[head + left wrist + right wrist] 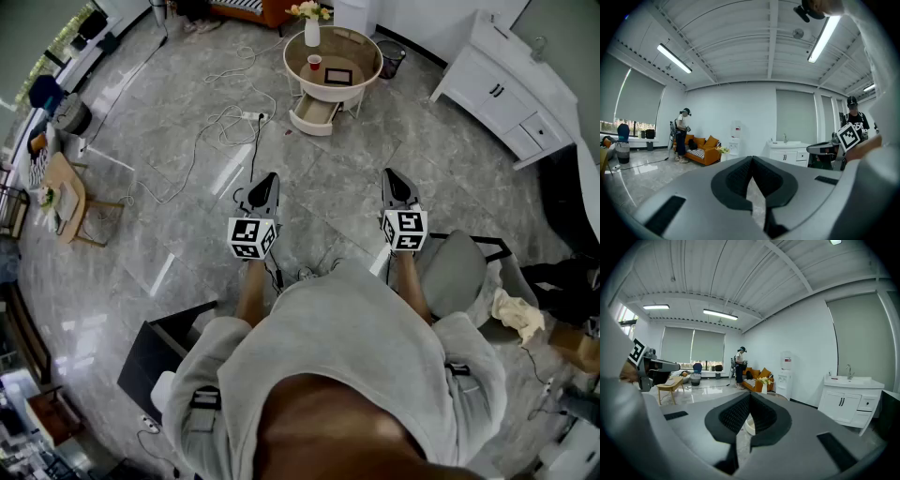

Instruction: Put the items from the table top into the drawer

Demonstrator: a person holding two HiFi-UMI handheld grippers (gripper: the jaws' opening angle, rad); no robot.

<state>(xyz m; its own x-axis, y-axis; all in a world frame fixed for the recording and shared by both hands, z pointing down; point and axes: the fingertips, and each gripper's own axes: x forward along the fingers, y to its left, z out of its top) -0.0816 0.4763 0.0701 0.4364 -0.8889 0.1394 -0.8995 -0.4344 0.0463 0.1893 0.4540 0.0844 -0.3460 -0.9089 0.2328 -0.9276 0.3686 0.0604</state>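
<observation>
Far ahead stands a round table (367, 49) with a red cup (314, 62), a dark flat frame (338, 76) and a white vase of flowers (311, 28) on its top. Its white drawer (314, 114) is pulled open below the near rim. My left gripper (265, 187) and right gripper (397, 185) are held side by side above the floor, well short of the table, both shut with nothing between the fingertips. In the right gripper view the flowers (764, 380) and the drawer (748, 426) show just past the shut jaws; the left gripper (752, 159) points across the room.
A white cabinet with a sink (511, 89) stands at the right and a grey chair (459, 272) beside my right arm. A power strip with cables (220, 127) lies on the floor left of the table. A small wooden table (64, 197) is far left. Another person (683, 140) stands by an orange sofa.
</observation>
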